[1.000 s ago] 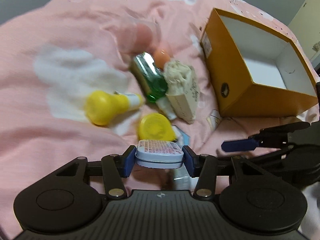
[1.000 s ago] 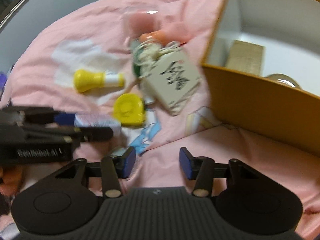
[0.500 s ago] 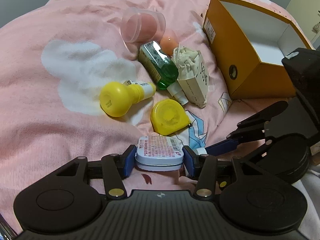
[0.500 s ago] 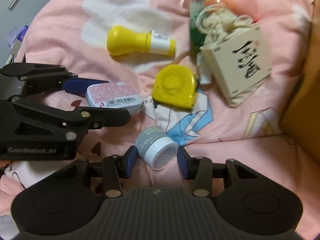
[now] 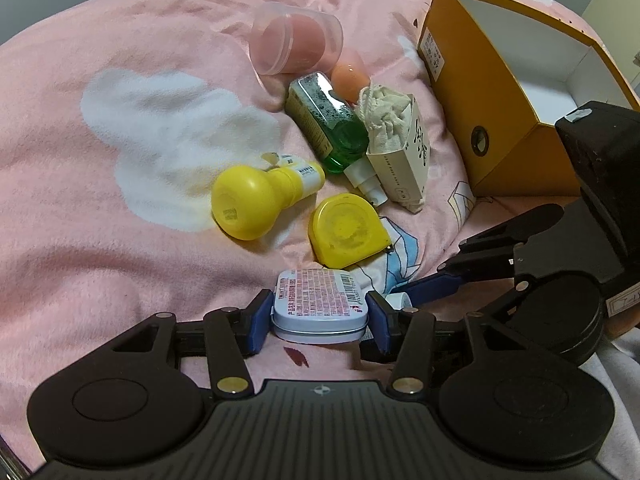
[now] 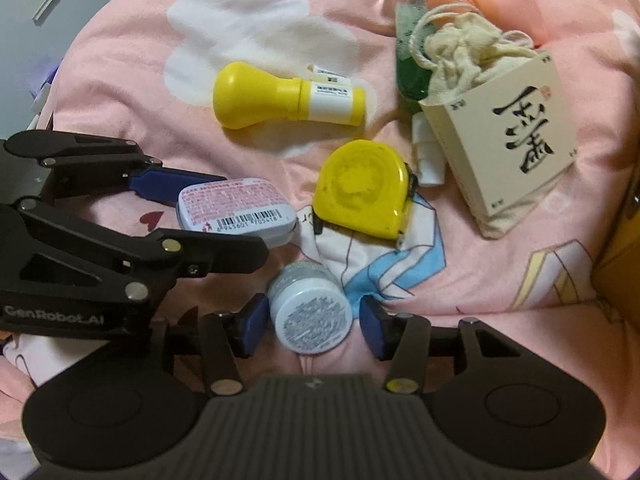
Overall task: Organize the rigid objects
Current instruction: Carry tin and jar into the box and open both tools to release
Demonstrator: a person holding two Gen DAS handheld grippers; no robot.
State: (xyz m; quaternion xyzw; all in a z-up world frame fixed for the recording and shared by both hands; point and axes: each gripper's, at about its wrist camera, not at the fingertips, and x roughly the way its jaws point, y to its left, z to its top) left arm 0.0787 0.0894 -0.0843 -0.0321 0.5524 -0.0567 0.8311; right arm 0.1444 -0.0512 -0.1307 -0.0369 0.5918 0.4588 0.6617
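Left gripper (image 5: 320, 316), lower centre of left wrist view: clamped on flat tin (image 5: 320, 306) with pink label, both blue pads against its short ends, tin held just above pink blanket (image 5: 100, 240).

Right gripper (image 6: 308, 320), lower centre of right wrist view: jaws just opened a little, 1 small gap on each side of small white jar (image 6: 310, 316), which lies on its side on the blanket between the pads, label end toward the camera. No firm pad contact visible.

Same view, left half: left gripper with tin, crossing close above the right gripper's left finger; tight spacing there.

Loose items, centre of left wrist view: yellow tape measure (image 5: 346, 230) just beyond the tin; yellow bulb-shaped bottle (image 5: 256, 200) to its left; green bottle (image 5: 330, 128) touching beige carton (image 5: 400, 152) with cloth pouch inside; clear cup (image 5: 296, 42) on its side and peach egg-shaped sponge (image 5: 350, 78) further up.

Orange box (image 5: 460, 92), upper right, open top, white interior, near corner just beside the carton.

Open blanket: wide clear stretch across the left half of frame; narrow strip between tape measure and box.
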